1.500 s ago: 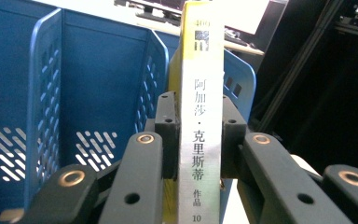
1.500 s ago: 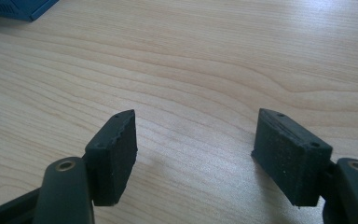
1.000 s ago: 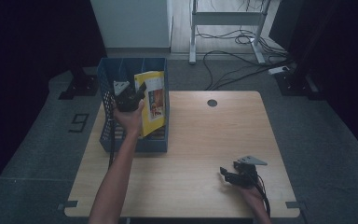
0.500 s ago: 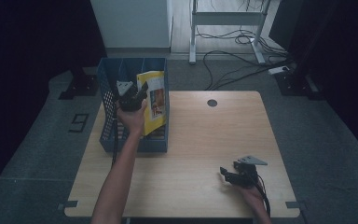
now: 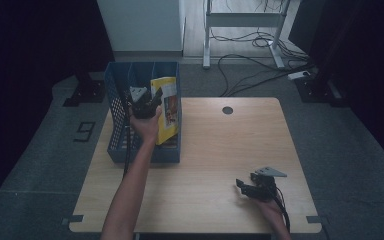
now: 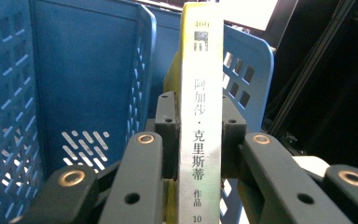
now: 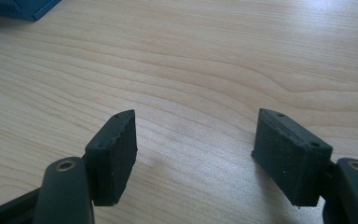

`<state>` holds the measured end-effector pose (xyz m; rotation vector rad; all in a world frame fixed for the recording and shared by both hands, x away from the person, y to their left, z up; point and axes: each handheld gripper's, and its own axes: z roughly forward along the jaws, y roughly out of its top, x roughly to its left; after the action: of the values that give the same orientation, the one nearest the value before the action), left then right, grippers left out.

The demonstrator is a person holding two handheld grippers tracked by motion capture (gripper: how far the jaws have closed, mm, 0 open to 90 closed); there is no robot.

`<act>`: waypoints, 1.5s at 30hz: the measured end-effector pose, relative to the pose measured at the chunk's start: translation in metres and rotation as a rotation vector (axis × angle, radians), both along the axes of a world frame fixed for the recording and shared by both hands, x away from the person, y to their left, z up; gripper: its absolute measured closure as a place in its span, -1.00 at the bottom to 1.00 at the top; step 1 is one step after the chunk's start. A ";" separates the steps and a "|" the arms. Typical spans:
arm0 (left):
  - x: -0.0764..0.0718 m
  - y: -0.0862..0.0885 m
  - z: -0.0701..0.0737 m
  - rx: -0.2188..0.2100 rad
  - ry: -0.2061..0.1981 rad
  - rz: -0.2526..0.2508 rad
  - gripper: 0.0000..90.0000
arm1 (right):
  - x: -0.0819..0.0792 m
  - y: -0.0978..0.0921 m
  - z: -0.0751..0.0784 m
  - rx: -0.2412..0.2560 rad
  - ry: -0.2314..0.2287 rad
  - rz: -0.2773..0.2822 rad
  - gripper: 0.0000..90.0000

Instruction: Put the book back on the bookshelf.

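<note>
Little shifted: left gripper (image 6: pixel 199 140) stays clamped on book (image 6: pixel 200 116) spine inside blue rack (image 5: pixel 117 125). Right gripper (image 7: pixel 193 156) agape, idle. Risk: book snags divider beside fingers, slips.

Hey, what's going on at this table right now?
A person is working with a hand-held claw in each hand. The left claw is clamped on the spine of a yellow book, holding it upright in the blue file rack at the table's far left corner. The right claw is open and holds nothing, low over the bare wood near the front right edge. Whether the book is going in or coming out, the pictures do not tell.
</note>
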<state>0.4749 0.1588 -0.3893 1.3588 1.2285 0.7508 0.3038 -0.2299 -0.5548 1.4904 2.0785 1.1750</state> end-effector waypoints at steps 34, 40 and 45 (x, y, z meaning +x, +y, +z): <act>0.000 -0.007 -0.015 0.029 0.009 0.020 0.68 | 0.000 0.001 0.000 -0.006 0.000 -0.001 -0.35; 0.000 -0.008 -0.021 0.032 0.014 0.016 0.67 | 0.000 0.001 0.000 -0.006 0.000 -0.001 -0.35; -0.001 -0.009 -0.021 0.037 0.014 0.009 0.67 | 0.000 0.001 0.000 -0.006 0.000 -0.001 -0.35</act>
<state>0.4738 0.1499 -0.4100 1.3911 1.2374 0.7747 0.3037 -0.2292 -0.5547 1.4880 2.0792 1.1675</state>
